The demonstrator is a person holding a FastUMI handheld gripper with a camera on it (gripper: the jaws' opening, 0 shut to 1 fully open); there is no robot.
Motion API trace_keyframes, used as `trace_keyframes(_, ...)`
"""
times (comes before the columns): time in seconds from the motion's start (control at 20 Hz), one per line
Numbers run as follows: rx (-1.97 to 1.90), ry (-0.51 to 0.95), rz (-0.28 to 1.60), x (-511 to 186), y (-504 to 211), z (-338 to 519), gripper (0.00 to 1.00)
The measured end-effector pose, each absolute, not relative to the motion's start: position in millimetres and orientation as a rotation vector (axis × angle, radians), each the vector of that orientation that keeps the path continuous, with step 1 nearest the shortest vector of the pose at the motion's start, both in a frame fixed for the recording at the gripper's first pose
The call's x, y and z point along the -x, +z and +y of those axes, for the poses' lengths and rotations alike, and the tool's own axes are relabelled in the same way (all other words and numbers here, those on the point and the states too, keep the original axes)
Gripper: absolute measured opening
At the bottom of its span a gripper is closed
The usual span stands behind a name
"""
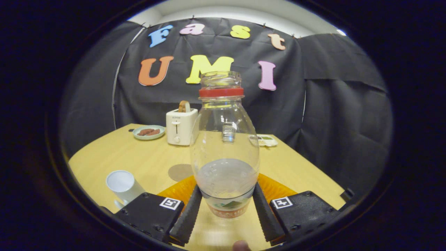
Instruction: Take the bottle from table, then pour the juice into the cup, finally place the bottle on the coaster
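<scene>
Gripper (227,205) clamped around bottle (224,146)

Wedged between the two fingers of the gripper (226,209): an upright, uncapped bottle (224,146), both fingers pressed to its lower sides, blocking the straight path ahead. Directly beneath and behind it, an orange coaster (275,188). Just left of the left finger, a white cup (122,184) near the table (146,160) edge, narrowing passage on that side. Open tabletop between cup and bottle, and wider bare wood off to the right (no obstacle before the edge). Well beyond, along the far side: a plate (149,132), a white toaster (181,126) and a small dish (264,140), backed by the black cloth wall (334,104).
</scene>
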State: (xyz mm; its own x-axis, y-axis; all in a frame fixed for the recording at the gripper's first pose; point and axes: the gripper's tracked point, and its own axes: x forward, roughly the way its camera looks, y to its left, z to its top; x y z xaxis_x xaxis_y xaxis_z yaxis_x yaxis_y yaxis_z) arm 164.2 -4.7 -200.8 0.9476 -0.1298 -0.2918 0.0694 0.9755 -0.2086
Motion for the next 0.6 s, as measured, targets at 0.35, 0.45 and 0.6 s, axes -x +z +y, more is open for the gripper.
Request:
trace_keyframes(0.35, 0.664, -0.105, 0.304, -168.2, -190.6, -0.6, 0.80)
trace_keyframes(0.45, 0.801, -0.091, 0.301, -169.9, -192.9, 5.6, 0.80)
trace_keyframes(0.6, 0.957, -0.084, 0.273, -170.7, -191.7, 15.2, 0.79)
